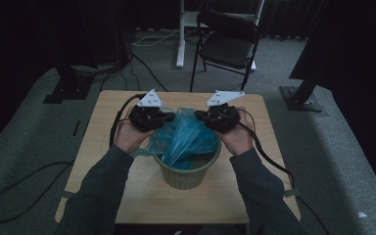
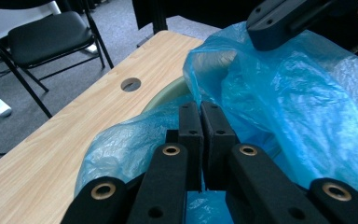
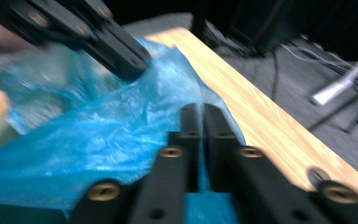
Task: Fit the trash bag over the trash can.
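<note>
Crinkled translucent blue bag point(image 1: 188, 137) — bunched

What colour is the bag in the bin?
The plastic bag is bright blue, clearest in the left gripper view.

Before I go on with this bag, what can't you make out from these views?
- Inside of the green bin: hidden by the blue bag in the high view.
- Left gripper: shut on the bag's edge; how much film is caught is hidden by its pads.
- Right gripper: motion blur in the right gripper view; jaws look shut on the bag, the hold itself unclear.
</note>
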### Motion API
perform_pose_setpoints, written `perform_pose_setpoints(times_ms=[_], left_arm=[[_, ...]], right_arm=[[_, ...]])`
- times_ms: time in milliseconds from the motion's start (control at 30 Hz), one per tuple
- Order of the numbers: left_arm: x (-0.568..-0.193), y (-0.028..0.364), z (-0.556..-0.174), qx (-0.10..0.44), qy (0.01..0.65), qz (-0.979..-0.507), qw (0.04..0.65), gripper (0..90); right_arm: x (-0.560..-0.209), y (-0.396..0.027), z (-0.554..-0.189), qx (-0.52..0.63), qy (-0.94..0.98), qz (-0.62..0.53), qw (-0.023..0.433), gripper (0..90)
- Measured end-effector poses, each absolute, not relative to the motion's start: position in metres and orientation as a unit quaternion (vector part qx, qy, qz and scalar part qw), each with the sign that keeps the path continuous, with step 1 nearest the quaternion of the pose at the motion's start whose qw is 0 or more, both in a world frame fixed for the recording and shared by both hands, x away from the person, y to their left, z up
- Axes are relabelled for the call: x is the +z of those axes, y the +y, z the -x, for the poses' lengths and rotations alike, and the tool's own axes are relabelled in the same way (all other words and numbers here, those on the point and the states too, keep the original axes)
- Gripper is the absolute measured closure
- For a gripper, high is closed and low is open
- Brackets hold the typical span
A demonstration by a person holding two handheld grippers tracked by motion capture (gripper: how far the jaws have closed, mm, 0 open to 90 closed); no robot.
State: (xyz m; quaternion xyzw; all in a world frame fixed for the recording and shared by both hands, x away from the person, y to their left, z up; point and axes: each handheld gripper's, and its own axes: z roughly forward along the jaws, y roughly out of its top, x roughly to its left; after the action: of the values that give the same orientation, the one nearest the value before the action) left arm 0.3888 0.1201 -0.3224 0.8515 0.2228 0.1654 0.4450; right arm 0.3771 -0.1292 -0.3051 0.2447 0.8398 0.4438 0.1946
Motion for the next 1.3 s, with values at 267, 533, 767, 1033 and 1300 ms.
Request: perform_pose_setpoints(times_ms=[267,533,767,1033,1300], left_arm=[[-0.321,0.112,-0.387,0.166,0.213,-0.854,0.445,87.9],[-0.319,0.11,-0.384,0.168,0.209,-0.85,0.452,87.9],[-0.317,0.117,-0.383,0.172,0.218,-0.844,0.459,86.0],[-0.317,0.139,-0.379,0.185,0.24,-0.833,0.464,68.7],[-0.325,0.164,-0.387,0.177,0.284,-0.825,0.455,56.1]], right_arm=[[-0.304,-0.122,-0.378,0.465,0.832,-0.238,0.185,57.5],[-0.303,-0.11,-0.381,0.455,0.844,-0.228,0.172,52.1],[-0.309,-0.109,-0.382,0.411,0.853,-0.249,0.203,89.5],[-0.313,-0.13,-0.384,0.416,0.844,-0.278,0.193,89.6],[-0.325,-0.151,-0.388,0.426,0.839,-0.294,0.167,89.0]])
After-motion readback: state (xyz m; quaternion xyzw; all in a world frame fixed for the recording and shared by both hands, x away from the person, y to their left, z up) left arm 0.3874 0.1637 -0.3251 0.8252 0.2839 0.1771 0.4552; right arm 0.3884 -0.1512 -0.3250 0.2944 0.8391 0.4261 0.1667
